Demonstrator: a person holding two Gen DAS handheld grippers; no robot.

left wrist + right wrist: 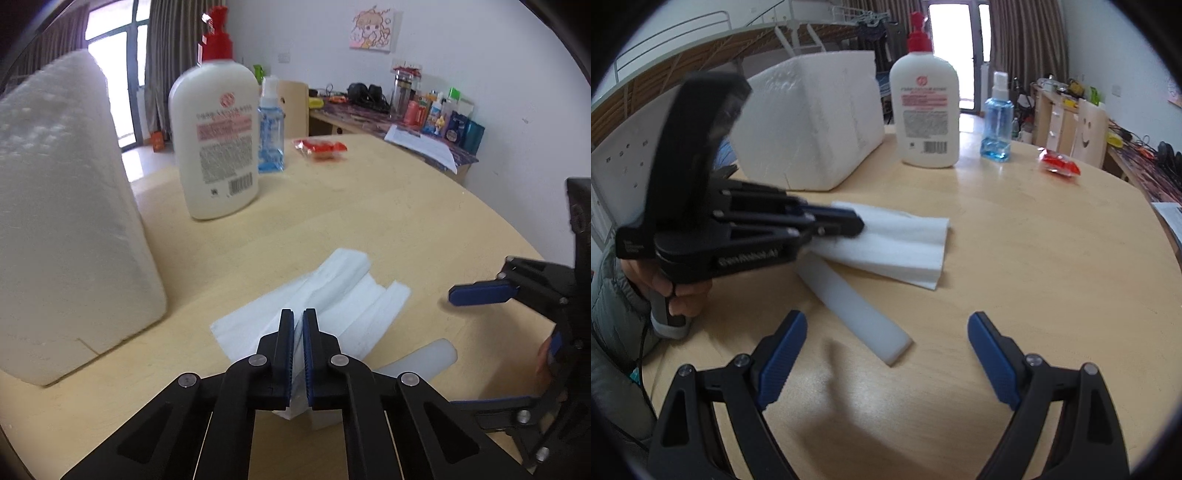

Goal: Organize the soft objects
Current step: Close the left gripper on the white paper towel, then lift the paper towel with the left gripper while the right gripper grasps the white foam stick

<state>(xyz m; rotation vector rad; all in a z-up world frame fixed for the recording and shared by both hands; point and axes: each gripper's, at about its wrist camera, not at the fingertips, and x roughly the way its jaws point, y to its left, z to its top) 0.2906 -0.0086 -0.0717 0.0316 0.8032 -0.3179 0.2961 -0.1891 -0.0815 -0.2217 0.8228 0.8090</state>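
A thin white foam sheet lies folded on the round wooden table. My left gripper is shut on the near edge of this sheet; it also shows in the right wrist view, pinching the sheet. A white foam strip lies on the table, partly under the sheet, and shows in the left wrist view. My right gripper is open and empty, just in front of the strip's near end. It shows at the right in the left wrist view.
A big white foam block stands at the left, also in the right wrist view. A lotion pump bottle, a blue spray bottle and a red-filled plastic packet stand further back. A cluttered desk lies beyond.
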